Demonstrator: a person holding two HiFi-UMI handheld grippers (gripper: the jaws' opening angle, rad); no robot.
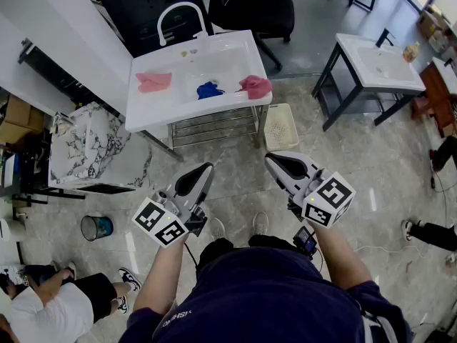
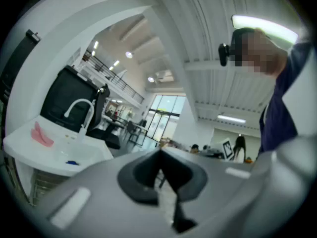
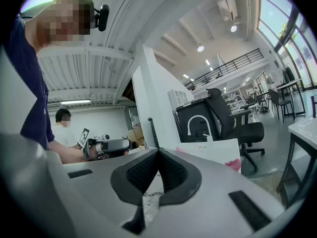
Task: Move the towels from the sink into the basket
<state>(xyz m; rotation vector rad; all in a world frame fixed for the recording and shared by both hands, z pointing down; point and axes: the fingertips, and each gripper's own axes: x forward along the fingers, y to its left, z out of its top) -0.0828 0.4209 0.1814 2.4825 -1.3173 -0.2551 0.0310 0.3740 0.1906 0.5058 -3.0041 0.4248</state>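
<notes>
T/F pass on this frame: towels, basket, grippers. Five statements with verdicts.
1. Three towels lie on the sink: pink towel, blue towel, red towel. True.
2. The basket holds a towel. False: no towel shows in it.
3. The basket stands on the floor beside the sink. True.
4. The left gripper grips the blue towel. False: its fingers are shut on nothing, short of the sink.
5. The right gripper is open. False: its fingers are shut and empty.

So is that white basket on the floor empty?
Empty. The white perforated plastic basket shows only its bare bottom, nothing inside.
</notes>
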